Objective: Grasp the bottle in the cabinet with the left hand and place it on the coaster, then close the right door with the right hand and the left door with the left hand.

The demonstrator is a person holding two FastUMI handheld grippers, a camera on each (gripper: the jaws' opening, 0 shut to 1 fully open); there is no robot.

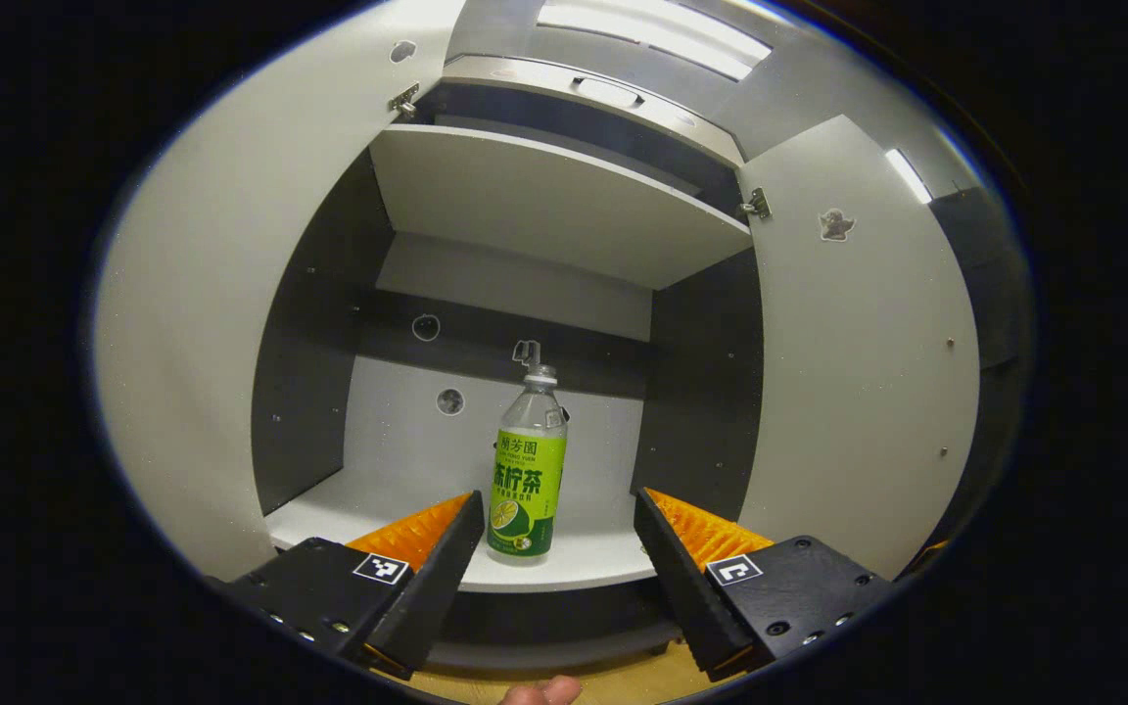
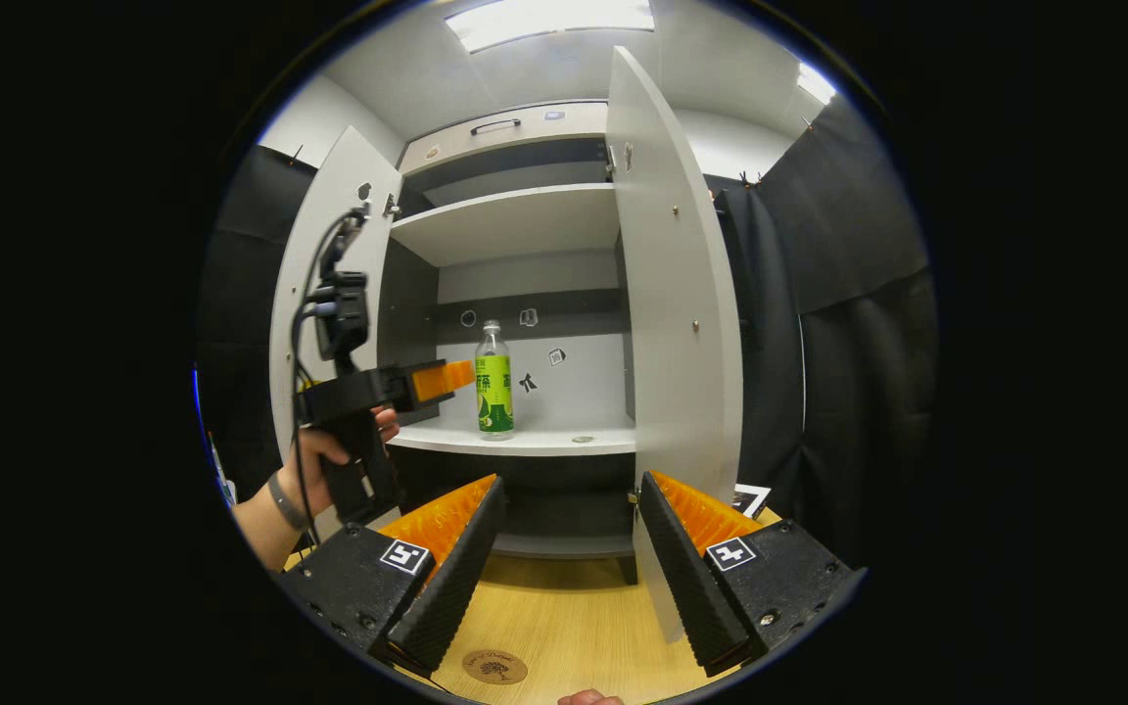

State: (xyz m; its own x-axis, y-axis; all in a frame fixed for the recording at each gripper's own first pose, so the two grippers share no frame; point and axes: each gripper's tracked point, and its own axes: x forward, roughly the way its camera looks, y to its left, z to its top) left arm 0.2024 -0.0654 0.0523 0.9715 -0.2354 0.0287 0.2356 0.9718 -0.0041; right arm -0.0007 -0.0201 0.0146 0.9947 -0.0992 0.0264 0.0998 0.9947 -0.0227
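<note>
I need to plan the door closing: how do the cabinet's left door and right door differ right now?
In the right gripper view, the left door has the left gripper and the hand holding it in front; the right door has nothing before it. The left door shows its broad inner face, the right door stands nearly edge-on. Both are pale, hinged and swung open, leaving the bottle exposed.

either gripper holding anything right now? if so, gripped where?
Nothing is held. The left gripper is open, short of the bottle, which stands free on the cabinet shelf. The right gripper is open over the wooden table.
</note>
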